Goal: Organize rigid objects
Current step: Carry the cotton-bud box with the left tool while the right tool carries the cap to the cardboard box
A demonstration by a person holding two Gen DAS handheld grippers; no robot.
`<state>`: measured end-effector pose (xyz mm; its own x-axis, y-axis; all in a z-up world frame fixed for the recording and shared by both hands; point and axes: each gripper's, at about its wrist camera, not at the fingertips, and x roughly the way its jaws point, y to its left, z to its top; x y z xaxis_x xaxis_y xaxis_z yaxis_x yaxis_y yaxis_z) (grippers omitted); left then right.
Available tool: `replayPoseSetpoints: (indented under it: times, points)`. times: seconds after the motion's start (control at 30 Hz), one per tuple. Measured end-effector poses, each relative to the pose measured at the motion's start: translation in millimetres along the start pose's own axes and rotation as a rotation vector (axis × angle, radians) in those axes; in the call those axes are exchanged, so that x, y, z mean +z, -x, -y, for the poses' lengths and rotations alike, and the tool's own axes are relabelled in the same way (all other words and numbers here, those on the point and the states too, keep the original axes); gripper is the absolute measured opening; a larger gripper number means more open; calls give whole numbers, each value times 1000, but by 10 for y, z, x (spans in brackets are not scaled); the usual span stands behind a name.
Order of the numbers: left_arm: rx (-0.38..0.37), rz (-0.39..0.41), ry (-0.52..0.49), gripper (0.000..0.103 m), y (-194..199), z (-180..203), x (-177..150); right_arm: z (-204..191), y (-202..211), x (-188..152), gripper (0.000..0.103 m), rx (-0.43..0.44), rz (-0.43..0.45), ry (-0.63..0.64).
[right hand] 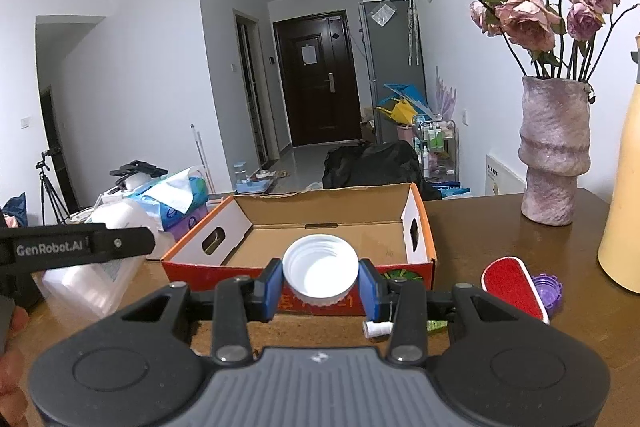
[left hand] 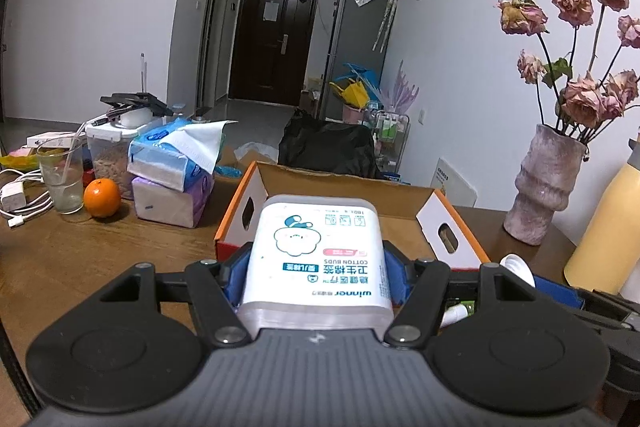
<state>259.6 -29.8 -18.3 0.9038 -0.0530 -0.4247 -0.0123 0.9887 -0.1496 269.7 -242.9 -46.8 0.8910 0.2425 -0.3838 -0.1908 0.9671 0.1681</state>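
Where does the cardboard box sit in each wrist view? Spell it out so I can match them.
Left wrist: cardboard box centre, behind the held cotton-bud pack.
Right wrist: cardboard box centre, behind the held white cap.
Shared landmark: pink vase, right of it.

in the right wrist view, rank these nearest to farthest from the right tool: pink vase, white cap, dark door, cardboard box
1. white cap, held between the right tool fingers
2. cardboard box, just ahead on the table
3. pink vase, far right on the table
4. dark door, down the hall
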Motion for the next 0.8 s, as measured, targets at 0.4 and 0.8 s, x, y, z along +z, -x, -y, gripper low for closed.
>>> replayPoseSetpoints:
  times: [0.4, 0.8]
  points:
    - [32, 5, 1, 66, -330, 20, 98, 14, -312, 147, 39, -26, 18, -26]
    - [58, 0, 12, 66, -704, -18, 228, 8, -668, 253, 39, -42, 13, -37]
